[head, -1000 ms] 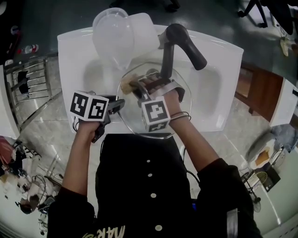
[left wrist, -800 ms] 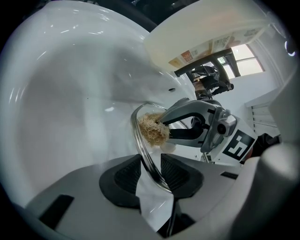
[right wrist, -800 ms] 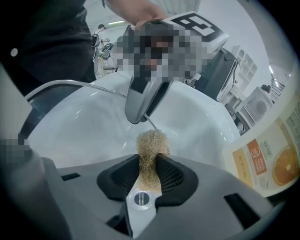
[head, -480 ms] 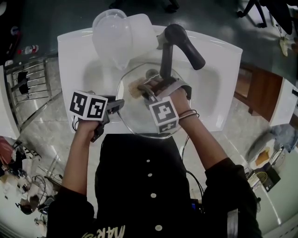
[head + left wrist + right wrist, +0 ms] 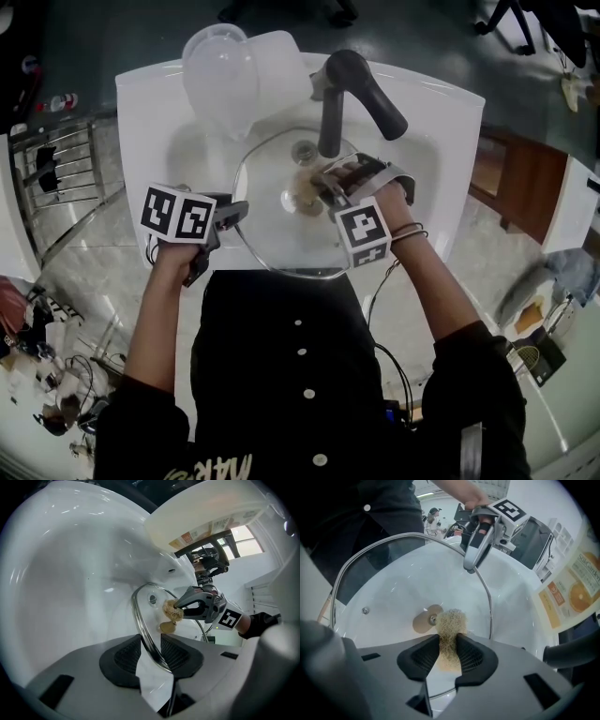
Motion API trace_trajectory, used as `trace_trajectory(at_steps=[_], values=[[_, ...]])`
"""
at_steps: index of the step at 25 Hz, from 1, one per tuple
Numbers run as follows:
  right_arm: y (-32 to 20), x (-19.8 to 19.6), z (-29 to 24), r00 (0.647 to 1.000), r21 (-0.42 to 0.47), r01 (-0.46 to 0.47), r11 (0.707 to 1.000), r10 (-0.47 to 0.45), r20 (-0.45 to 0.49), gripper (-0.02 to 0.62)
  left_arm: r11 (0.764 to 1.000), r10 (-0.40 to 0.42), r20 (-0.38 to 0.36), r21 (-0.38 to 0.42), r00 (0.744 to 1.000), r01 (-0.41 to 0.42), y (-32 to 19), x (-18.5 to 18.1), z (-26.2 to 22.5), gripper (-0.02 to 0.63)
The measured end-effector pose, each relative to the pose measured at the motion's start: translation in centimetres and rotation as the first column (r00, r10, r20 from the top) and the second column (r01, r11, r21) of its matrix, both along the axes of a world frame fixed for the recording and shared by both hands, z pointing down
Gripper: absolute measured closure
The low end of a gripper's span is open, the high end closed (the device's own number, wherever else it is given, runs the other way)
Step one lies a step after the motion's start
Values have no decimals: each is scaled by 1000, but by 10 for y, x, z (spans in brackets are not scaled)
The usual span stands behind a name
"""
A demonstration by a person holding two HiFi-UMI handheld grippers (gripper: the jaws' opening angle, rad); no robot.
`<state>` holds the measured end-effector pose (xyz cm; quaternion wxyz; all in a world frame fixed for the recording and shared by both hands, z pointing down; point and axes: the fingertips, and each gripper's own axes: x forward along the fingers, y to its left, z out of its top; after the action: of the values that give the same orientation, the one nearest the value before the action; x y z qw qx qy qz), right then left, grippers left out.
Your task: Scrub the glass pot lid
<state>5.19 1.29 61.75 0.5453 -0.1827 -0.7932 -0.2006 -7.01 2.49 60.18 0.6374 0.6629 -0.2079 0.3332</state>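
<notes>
The round glass pot lid (image 5: 267, 234) is held tilted over the white sink (image 5: 441, 169). My left gripper (image 5: 234, 214) is shut on its metal rim at the left; the left gripper view shows the rim (image 5: 143, 634) pinched between the dark pads of that gripper (image 5: 151, 648). My right gripper (image 5: 317, 190) is shut on a tan scrub sponge (image 5: 302, 190), which presses on the glass near the middle of the lid. In the right gripper view the sponge (image 5: 451, 625) sticks out from that gripper (image 5: 448, 651) beside the tan knob plate (image 5: 423, 620), and the left gripper (image 5: 471, 566) grips the far rim.
A dark faucet (image 5: 361, 89) arches over the basin just behind the right gripper. A clear plastic container (image 5: 225, 70) lies at the sink's back left. A metal rack (image 5: 56, 159) stands on the counter to the left. An orange-labelled bottle (image 5: 576, 592) is close on the right.
The right gripper has slid the sponge rightwards across the glass, from the lid's upper left to its middle. The left gripper and the lid have kept still.
</notes>
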Motion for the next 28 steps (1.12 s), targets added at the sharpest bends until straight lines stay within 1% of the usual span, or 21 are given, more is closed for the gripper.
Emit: trace_trajectory(at_steps=[11,16,18,24,26,28], values=[[6,58,-3,994,-7,6,1000,-7,-108,471,1000,-4,2,4,1000,4,-1,1,0,456],[6,81,-4,984,-10,15,1000,-17,-176,472,1000,-4,4,7,1000,4,-2,1,-1,456],[8,88,-6,982,-18,17,1000,-20,-189,472,1000,-7,4,9,1000,7,-2,2,-3,456],[11,91,-8,980,-23,19,1000,-23,-196,472,1000,-13,1,13,1000,13,-4,2,-5,454],[8,90,-8,980,-18,0,1000,-4,-197,471,1000,-15,-2,13,1000,15,-4,2,-6,454],[5,84,-11,985,2,-27,1000,27,-171,471,1000,-10,2,10,1000,10,-3,2,-4,454]])
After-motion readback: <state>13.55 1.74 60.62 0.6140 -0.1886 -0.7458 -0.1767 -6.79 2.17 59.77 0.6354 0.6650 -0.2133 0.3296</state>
